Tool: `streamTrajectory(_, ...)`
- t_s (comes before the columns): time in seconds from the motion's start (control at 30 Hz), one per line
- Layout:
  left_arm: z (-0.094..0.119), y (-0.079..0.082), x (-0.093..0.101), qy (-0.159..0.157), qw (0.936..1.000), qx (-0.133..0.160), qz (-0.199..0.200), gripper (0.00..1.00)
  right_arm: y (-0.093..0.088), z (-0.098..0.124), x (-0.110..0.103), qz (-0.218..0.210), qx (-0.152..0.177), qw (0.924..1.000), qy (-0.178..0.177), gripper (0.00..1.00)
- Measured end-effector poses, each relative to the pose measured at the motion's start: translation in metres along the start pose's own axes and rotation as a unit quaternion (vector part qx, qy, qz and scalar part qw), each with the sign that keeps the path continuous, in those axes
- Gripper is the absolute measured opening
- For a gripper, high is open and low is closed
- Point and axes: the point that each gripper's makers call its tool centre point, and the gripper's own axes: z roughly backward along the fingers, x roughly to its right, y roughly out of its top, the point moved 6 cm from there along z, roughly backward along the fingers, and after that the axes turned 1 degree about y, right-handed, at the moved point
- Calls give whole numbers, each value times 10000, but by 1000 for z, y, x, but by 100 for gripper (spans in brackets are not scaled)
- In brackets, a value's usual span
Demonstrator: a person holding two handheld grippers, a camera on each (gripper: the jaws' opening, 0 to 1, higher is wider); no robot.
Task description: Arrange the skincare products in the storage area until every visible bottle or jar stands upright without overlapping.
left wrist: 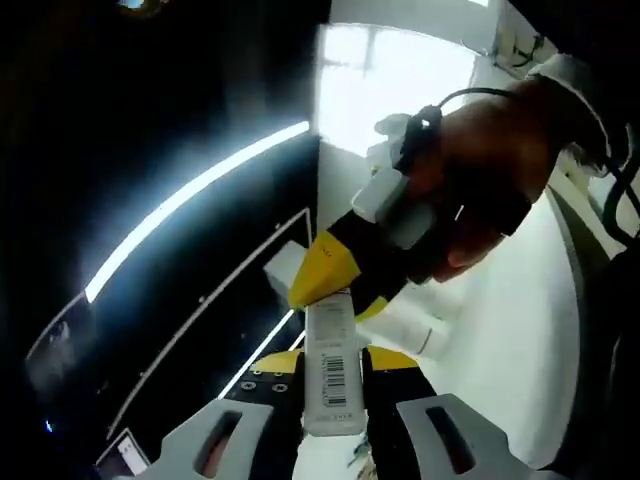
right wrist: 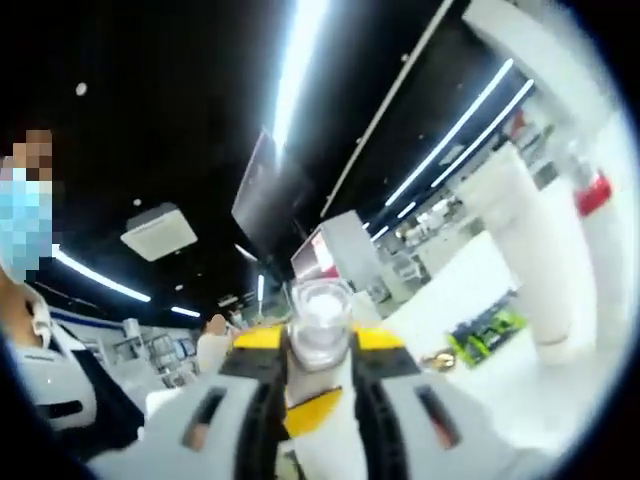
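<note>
My left claw (left wrist: 335, 400) is clamped on a white tube (left wrist: 331, 372), which stands straight up between its two jaws with the barcode label facing the camera. The tube's upper end meets the yellow tips of my right claw (left wrist: 325, 272), which comes into the left gripper view from the upper right with my hand (left wrist: 480, 180) wrapped round its grip. The yellow tips sit over the top of the tube, touching it as far as I can tell. Just behind and to the right of the tube a white bottle (left wrist: 420, 325) lies on the white surface (left wrist: 510, 330). A small white box (left wrist: 285, 268) rests farther back near the dark edge.

In the right gripper view, my right claw (right wrist: 320, 385) is closed on a white bottle with a clear cap (right wrist: 322, 322); the clear cap rises just above the yellow pads, and the white body runs down between the jaws to the bottom of the view. The picture is tilted and blurred here, so I cannot say whether this is the same tube seen end-on. To the right, a tall white bottle (right wrist: 530, 250) stands on the white surface (right wrist: 470, 270), with a second white container carrying a red band (right wrist: 600, 200) just beside it. A person in a mask (right wrist: 30, 340) stands at the left.
</note>
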Motion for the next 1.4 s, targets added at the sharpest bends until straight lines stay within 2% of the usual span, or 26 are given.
streamTrajectory(0.17,1,0,3,107,9999,39,-129,21,-2,-1,-3,-195,455,9974,-517,24)
streamTrajectory(0.27,1,-1,3,138,9999,30,-76,21,-3,-3,-3,-209,615,9954,-698,24)
streamTrajectory(0.4,0,-4,4,-28,9994,61,343,22,0,-4,-3,-34,609,9954,-733,22)
streamTrajectory(0.5,-1,-5,5,-133,9988,90,465,24,2,-5,-2,168,484,9962,-702,22)
streamTrajectory(0.63,-3,-3,9,-441,9925,241,1117,25,7,-5,-1,585,271,9962,-583,22)
streamTrajectory(0.73,-4,0,7,-668,9822,425,1703,25,14,-3,-2,947,92,9948,-359,22)
streamTrajectory(0.87,-6,1,6,-964,9671,590,2280,24,20,-1,-4,1471,-177,9888,-167,21)
streamTrajectory(1.0,-7,2,7,-1378,9440,773,2896,22,24,3,-2,1646,-409,9855,67,21)
streamTrajectory(1.07,-8,1,7,-1550,9286,796,3276,19,27,5,0,1721,-497,9837,123,21)
streamTrajectory(1.17,-8,-1,7,-1787,9129,882,3561,12,31,9,2,1901,-699,9788,317,21)
streamTrajectory(1.27,-9,0,11,-1997,9083,892,3566,11,35,13,2,2132,-1027,9689,723,21)
streamTrajectory(1.4,-9,2,21,-2352,8940,845,3720,13,37,20,2,2440,-1382,9515,1264,21)
